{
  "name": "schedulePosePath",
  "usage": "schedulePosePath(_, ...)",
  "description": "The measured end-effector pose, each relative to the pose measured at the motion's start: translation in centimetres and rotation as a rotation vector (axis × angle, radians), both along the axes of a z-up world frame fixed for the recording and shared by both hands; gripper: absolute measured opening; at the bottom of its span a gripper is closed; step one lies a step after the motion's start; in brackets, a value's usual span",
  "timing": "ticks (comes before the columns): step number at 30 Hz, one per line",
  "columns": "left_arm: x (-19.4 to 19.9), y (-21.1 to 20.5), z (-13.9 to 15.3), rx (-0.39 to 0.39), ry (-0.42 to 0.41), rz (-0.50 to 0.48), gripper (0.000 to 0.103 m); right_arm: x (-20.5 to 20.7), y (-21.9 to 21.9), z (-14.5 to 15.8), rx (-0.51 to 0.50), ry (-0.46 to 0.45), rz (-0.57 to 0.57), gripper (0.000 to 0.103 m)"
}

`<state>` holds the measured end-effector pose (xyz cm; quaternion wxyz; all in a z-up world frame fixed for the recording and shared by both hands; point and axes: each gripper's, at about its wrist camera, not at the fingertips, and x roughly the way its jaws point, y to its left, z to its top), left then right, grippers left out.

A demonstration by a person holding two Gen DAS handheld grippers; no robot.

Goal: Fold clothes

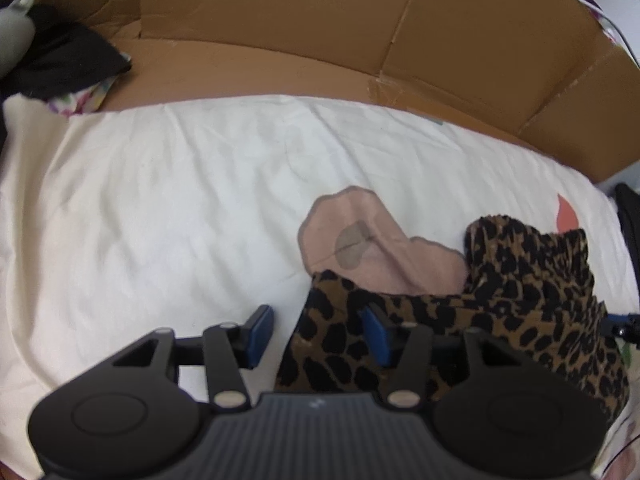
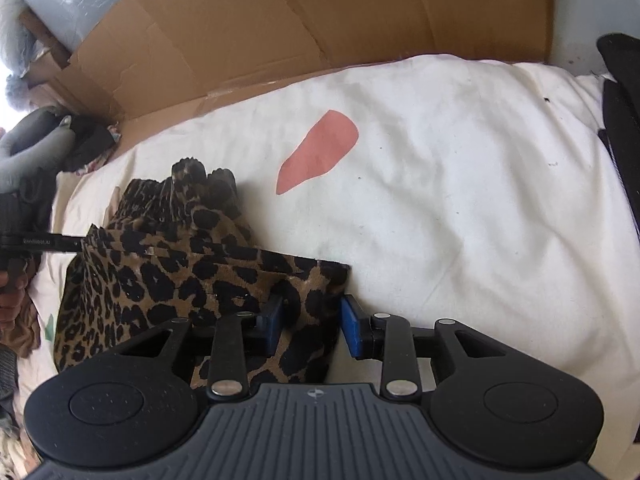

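Note:
A leopard-print garment (image 1: pixel 520 300) lies bunched on a white sheet (image 1: pixel 180 200). In the left wrist view my left gripper (image 1: pixel 318 334) stands open. The garment's left corner lies between its fingers and drapes over the right pad (image 1: pixel 374 334). In the right wrist view the same garment (image 2: pixel 180 276) shows, and my right gripper (image 2: pixel 312 326) is open around its right corner. Its left pad (image 2: pixel 272 324) touches the cloth and its right pad (image 2: pixel 352 330) stands just clear of the edge. The left gripper's arm pokes in at the left edge.
Cardboard walls (image 1: pixel 360 28) rise behind the sheet. A dark clothes pile (image 1: pixel 60 60) lies at the far left. The sheet carries a pink print (image 1: pixel 360 240) and a salmon patch (image 2: pixel 320 148). Dark objects (image 2: pixel 620 120) stand at the right edge.

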<state>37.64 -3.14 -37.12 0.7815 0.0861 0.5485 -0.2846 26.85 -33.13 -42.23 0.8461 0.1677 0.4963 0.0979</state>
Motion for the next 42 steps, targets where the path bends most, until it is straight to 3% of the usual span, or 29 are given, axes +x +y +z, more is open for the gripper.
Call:
schedulePosePath(5, -0.3, -0.7, -0.1, 0.022, -0.039, -0.027, 0.056, 0.4, 0.6, 0.1, -0.043, 0.006, 0.031, 0.037)
schedulePosePath(8, -0.2, -1.0, -0.2, 0.019, -0.035, -0.02, 0.059, 0.7, 0.9, 0.3, -0.055, 0.009, 0.043, 0.029)
schedulePosePath(9, -0.3, -1.0, -0.2, 0.02, -0.038, -0.022, 0.059, 0.7, 1.0, 0.3, -0.057, 0.009, 0.044, 0.021)
schedulePosePath(13, -0.8, -1.2, -0.1, 0.022, -0.049, -0.033, 0.053, 0.5, 0.8, 0.6, -0.054, 0.0, 0.034, 0.009)
schedulePosePath(16, -1.1, -1.3, 0.0, 0.007, -0.042, -0.05, 0.038, 0.3, 1.0, 1.3, -0.075, -0.019, 0.027, 0.007)
schedulePosePath(18, -1.5, -1.2, 0.1, 0.003, -0.055, -0.056, 0.019, 0.0, 1.2, 1.9, -0.092, -0.036, 0.021, 0.007)
schedulePosePath(21, -1.8, -0.7, 0.8, -0.009, -0.073, -0.044, 0.009, -0.3, 1.0, 2.4, -0.086, -0.053, -0.001, 0.006)
schedulePosePath(42, -3.9, 2.6, 8.9, -0.112, -0.177, 0.157, 0.008, -4.2, 0.4, 8.9, 0.002, -0.228, -0.106, 0.005)
